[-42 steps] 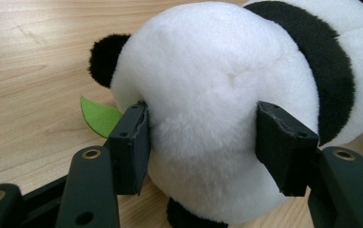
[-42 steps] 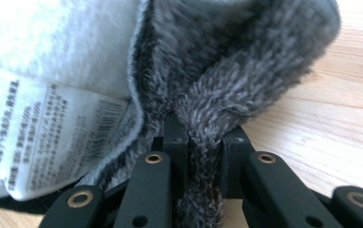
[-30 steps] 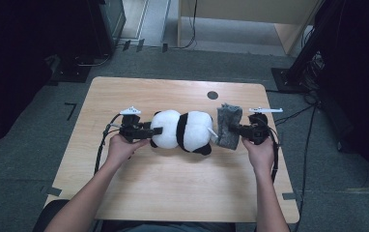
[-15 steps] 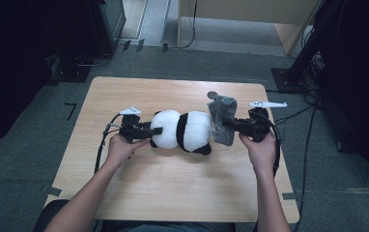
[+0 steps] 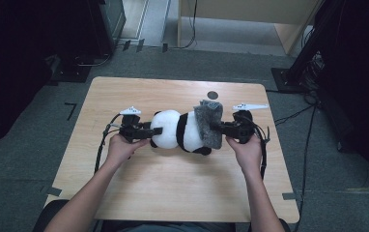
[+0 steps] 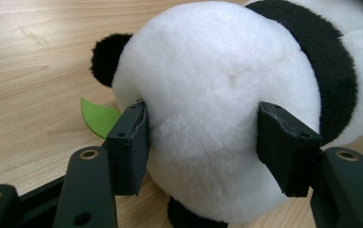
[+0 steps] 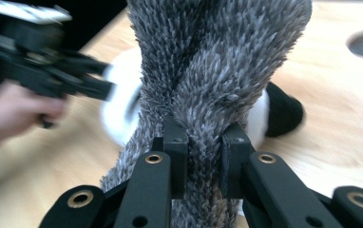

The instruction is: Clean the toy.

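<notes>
A black-and-white panda plush (image 5: 178,129) lies on its side in the middle of the wooden table (image 5: 173,193). My left gripper (image 5: 154,130) is shut on the plush's white rounded end (image 6: 208,118), both pads pressed into the fur. A green felt leaf (image 6: 98,116) pokes out beside it. My right gripper (image 5: 219,128) is shut on a shaggy grey cloth (image 5: 208,123), which hangs over the plush's right end. In the right gripper view the grey cloth (image 7: 217,61) rises bunched from between the pads (image 7: 176,156), with the plush (image 7: 122,114) behind it.
A round dark hole (image 5: 213,94) sits in the tabletop near the far edge. Cables trail from both grippers over the table's sides. Dark equipment stands on the floor at left and right, and a wooden cabinet (image 5: 250,14) lies beyond the table.
My right gripper has carried the grey cloth leftward and a little up, from beside the plush onto its right end. The left gripper and the plush have stayed put.
</notes>
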A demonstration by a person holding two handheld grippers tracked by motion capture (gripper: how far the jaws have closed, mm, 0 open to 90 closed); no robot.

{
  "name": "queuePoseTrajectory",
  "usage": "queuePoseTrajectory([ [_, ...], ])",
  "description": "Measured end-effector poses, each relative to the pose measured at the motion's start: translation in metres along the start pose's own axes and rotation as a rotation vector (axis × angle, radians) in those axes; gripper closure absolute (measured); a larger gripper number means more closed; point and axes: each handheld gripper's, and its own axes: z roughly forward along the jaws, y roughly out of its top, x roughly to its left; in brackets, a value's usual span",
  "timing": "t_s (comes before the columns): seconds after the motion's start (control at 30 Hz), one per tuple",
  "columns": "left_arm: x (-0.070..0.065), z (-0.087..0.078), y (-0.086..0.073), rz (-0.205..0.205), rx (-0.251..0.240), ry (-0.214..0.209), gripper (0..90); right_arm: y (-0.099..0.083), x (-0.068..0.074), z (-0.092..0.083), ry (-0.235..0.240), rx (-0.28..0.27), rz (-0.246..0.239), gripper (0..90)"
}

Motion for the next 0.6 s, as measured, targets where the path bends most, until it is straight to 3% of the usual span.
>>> queuePoseTrajectory([
  [0.1,0.001,0.001,0.000,-0.015,-0.011,-0.010,38.8,-0.008,-0.009,0.012,-0.046,0.006,0.008,77.8],
  [0.27,0.001,0.001,0.000,-0.020,-0.018,-0.015,38.7,-0.013,-0.017,0.017,-0.091,0.019,0.011,77.2],
  [0.37,0.002,0.002,0.000,-0.023,-0.018,-0.020,38.0,-0.018,-0.021,0.021,-0.130,0.057,0.009,77.9],
  [0.5,0.005,0.005,-0.001,-0.032,-0.025,-0.030,33.9,-0.024,-0.027,0.027,-0.097,0.043,0.055,78.7],
  [0.6,0.005,0.007,-0.001,-0.037,-0.035,-0.034,31.6,-0.025,-0.029,0.031,-0.105,0.049,0.061,78.8],
])
